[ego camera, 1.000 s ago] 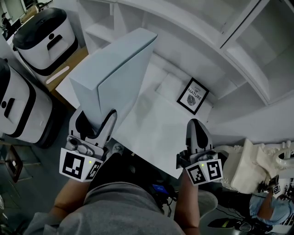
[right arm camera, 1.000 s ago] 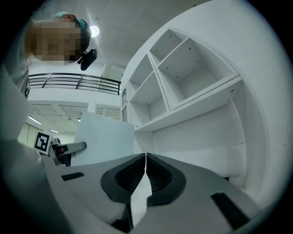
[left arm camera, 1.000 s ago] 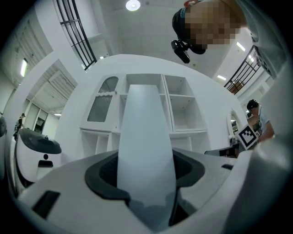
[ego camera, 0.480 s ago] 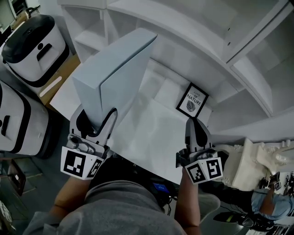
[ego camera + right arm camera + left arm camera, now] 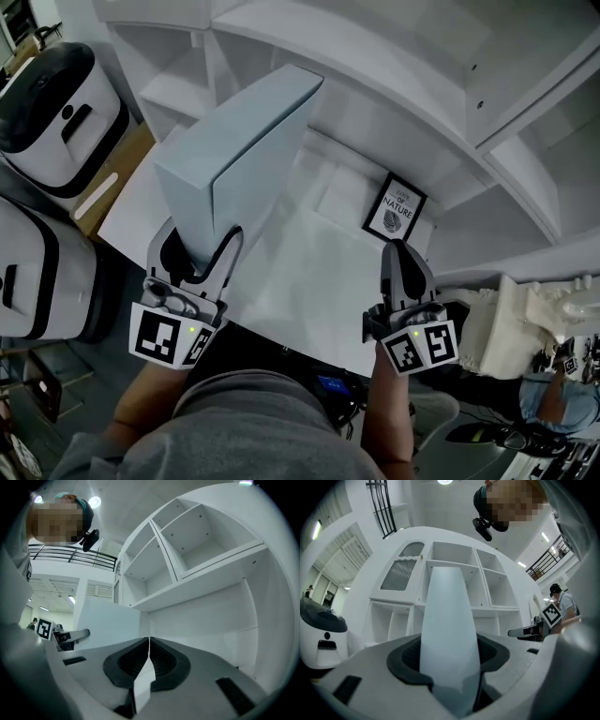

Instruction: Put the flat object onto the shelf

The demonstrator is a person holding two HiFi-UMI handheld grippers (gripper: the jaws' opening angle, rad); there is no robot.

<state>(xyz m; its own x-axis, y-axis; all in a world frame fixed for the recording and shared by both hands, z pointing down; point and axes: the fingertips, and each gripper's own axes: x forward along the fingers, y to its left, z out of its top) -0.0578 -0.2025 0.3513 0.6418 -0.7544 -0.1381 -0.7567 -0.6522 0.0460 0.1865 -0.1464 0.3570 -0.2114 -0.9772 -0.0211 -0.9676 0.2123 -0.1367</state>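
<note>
**Flat object [image 5: 239,159] held upright before shelf [image 5: 394,56]**

The white appliances [image 5: 56,108] now sit nearer the head view's left edge than before. The left tongs [image 5: 197,248] grip the flat object's lower end above the bench [image 5: 319,272]. The right tongs [image 5: 400,251] are closed and hold nothing.

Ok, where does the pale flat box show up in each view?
Head view: the flat box stands upper left of centre, rising out of the left tool.
Left gripper view: dead centre, clamped between the jaws.
Right gripper view: left of centre, a pale upright slab.
Shared landmark: the white shelf unit, beyond the box in all three.
</note>
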